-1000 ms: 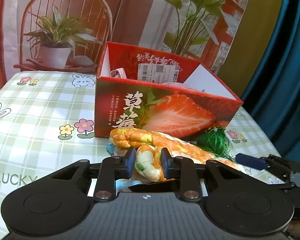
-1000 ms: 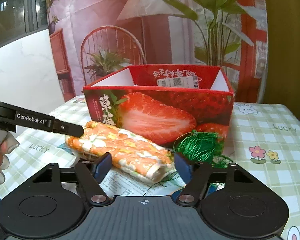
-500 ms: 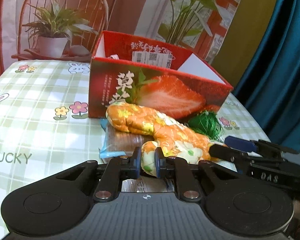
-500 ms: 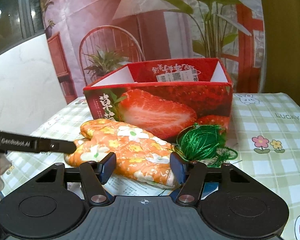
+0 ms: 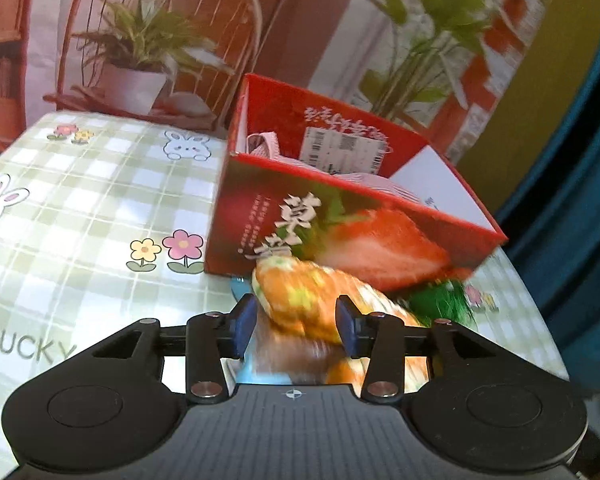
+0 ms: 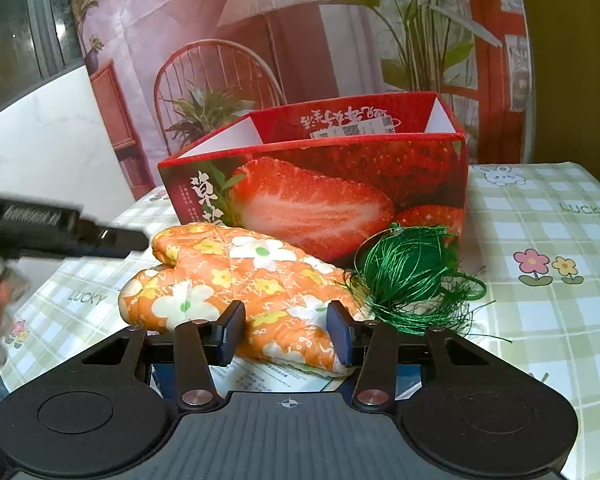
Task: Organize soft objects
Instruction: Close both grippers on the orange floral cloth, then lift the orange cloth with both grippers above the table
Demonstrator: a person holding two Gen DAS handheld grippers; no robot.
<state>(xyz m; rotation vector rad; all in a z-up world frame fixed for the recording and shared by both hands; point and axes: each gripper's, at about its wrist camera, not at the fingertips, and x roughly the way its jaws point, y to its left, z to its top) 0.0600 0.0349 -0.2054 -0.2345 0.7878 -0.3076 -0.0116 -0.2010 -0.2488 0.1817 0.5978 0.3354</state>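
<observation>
Oven mitt, orange quilted fabric with white and yellow flowers, lies flat on the tabletop, on top of printed paper sheets near the cameras. Its cuff end points toward the near right; its thumb and fingertip end point toward the far left.

Right gripper: the jaws have just been closing. The cuff end of the mitt sits between them, the right finger at the cuff edge. Whether the pads press the fabric cannot be told.

Left gripper: the jaws have just been opening. In the left wrist view, which is motion-blurred, the mitt's rounded end shows between the separated blue pads, with a gap visible at the left pad. The mitt is released on this side. In the right wrist view, the same gripper appears as a dark blurred bar entering from the left, its tip just beside the mitt's far-left end.

Green thread bundle lies just right of the mitt, touching the front wall of the box.

Red strawberry-printed box stands open-topped directly behind the mitt and the thread. Striped pink-and-white fabric lies inside it.

Checked tablecloth with flower, rabbit and "LUCKY" prints covers the table. A printed backdrop showing a chair and plants hangs beyond.
</observation>
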